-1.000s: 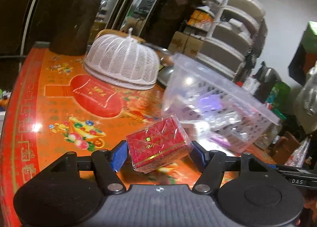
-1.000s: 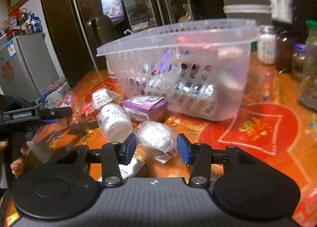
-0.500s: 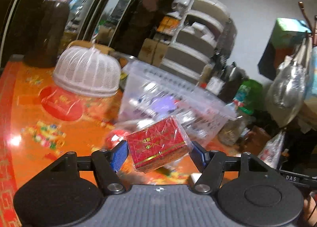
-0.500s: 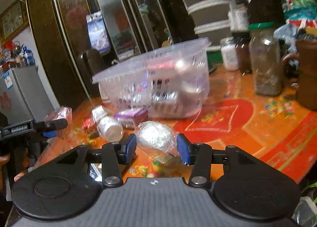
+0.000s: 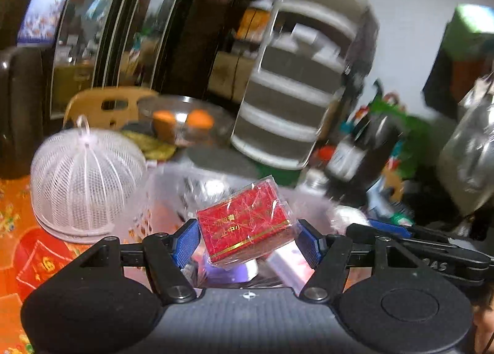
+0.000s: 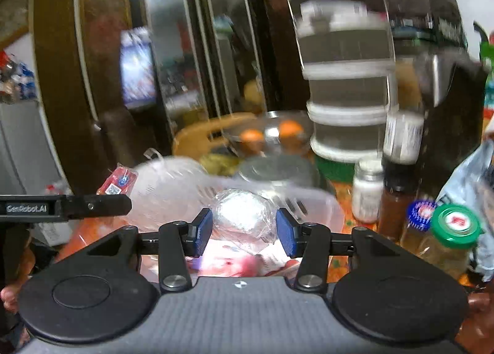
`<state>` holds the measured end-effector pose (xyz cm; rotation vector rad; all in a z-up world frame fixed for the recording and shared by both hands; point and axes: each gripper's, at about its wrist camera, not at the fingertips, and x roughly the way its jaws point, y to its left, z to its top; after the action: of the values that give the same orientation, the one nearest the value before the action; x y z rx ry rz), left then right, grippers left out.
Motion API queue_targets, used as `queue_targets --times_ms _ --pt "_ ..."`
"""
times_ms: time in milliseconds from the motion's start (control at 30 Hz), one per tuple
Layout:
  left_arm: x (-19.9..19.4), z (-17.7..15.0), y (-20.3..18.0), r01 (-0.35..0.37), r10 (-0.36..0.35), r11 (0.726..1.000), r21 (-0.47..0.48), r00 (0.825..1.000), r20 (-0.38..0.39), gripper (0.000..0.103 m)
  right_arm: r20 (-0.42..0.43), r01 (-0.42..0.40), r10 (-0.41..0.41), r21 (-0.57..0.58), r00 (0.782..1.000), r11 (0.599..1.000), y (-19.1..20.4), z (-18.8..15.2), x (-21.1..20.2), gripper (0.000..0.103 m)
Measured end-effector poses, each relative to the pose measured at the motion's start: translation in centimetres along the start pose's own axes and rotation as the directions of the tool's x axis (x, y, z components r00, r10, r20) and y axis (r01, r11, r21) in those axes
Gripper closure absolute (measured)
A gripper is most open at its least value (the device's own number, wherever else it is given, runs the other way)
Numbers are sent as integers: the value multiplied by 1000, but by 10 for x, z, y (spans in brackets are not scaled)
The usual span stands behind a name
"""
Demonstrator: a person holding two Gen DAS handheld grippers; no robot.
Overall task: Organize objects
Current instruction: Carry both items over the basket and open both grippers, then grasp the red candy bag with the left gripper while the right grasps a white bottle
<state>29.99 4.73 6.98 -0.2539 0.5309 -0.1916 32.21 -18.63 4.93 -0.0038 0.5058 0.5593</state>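
While above the basket [image 5: 160, 187], left claw [image 5: 245, 238] (blue-padded) clamps red box [image 5: 244, 224].

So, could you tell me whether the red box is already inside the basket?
Not yet: the red box is clamped in the left tool, held above the open basket.
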Motion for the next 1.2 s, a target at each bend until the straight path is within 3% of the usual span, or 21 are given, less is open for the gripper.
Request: queue_targets --times_ms 33,100,167,233,300,367,467,567,600,700,833,933,1100,1200 --pt "7 -2 1 10 -10 1000 -4 1000 -14 32 -14 20 -20 -5 1000 1000 0 -1 8 50" --pt "4 -7 3 38 -37 999 -17 999 21 26 -10 19 -19 8 1000 1000 -2 -5 8 34" --pt "-12 -11 1 59 -58 998 0 994 91 15 55 -19 17 23 998 1000 -2 -9 -14 9" --pt "-43 -21 5 92 -92 996 10 979 180 10 128 -31 30 10 991 999 4 -14 -41 0" --pt "-75 -38 13 124 -123 992 14 960 251 1 171 -50 49 2 984 999 9 -29 -72 0" --pt "-101 -64 21 86 -93 996 35 957 276 0 164 -85 82 9 983 996 13 -55 -91 0" --pt "-103 -96 35 -39 33 999 28 982 184 1 115 -139 135 26 984 990 23 -95 -94 0" --pt "-87 -123 55 -139 139 990 -6 984 110 9 56 -166 162 69 985 984 36 -122 -77 0" --pt "-84 -126 60 -147 149 989 -25 985 92 13 37 -181 179 63 983 982 43 -127 -71 0" --pt "-75 -130 69 -170 171 985 -25 983 66 15 -41 -210 210 4 977 978 65 -130 -47 0" --pt "-69 -133 72 -170 170 985 -19 985 33 16 -111 -258 249 -73 962 963 88 -122 -23 9" --pt "-62 -137 73 -185 185 983 1 983 -7 25 -188 -271 245 -128 951 954 104 -121 -2 32" --pt "-56 -142 78 -178 178 984 -2 984 -28 29 -255 -279 234 -154 938 948 112 -116 24 38" --pt "-47 -145 76 -168 169 986 21 984 -53 29 -295 -284 223 -180 929 942 115 -115 30 52"
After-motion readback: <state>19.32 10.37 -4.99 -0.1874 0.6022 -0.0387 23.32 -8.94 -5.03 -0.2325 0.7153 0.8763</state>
